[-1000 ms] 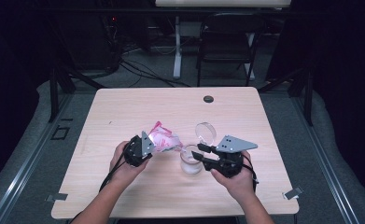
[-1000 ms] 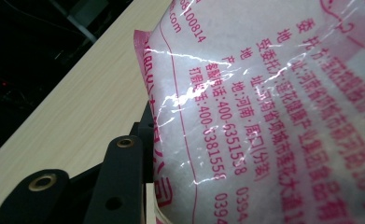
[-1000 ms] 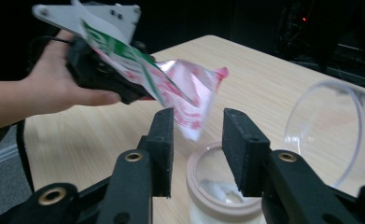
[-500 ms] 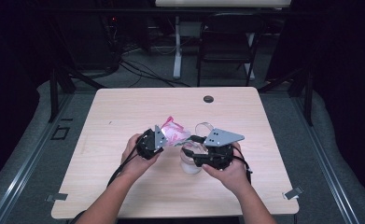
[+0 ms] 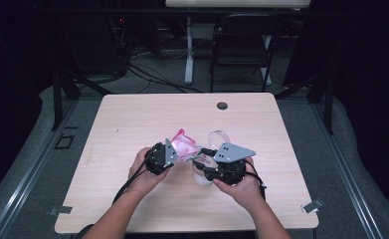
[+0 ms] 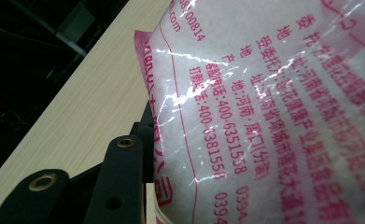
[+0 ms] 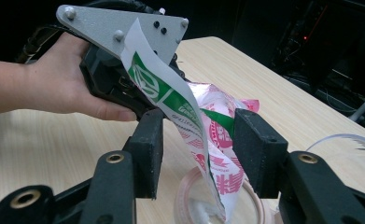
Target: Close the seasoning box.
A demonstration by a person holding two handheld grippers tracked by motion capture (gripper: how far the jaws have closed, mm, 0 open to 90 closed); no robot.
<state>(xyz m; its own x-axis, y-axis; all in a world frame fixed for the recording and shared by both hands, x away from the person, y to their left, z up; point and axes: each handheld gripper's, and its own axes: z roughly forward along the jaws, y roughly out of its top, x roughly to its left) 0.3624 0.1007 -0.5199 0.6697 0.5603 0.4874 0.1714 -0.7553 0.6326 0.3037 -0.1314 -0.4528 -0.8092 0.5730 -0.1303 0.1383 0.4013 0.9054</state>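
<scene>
1. High view: since the earlier frames our right gripper [image 5: 202, 162] had closed in on the bag [image 5: 184, 147], above the cup [image 5: 202, 178]; its jaws had just been narrowing.
2. Left gripper view: the left gripper [image 6: 147, 154] clamped the bag's [image 6: 273, 107] edge.
3. Right gripper view: bag [image 7: 203, 135] hung mouth-down, long axis slanting toward the cup [image 7: 217, 200], between wide jaws, untouched. White grains lay in the cup; we judged pouring unfinished.
</scene>
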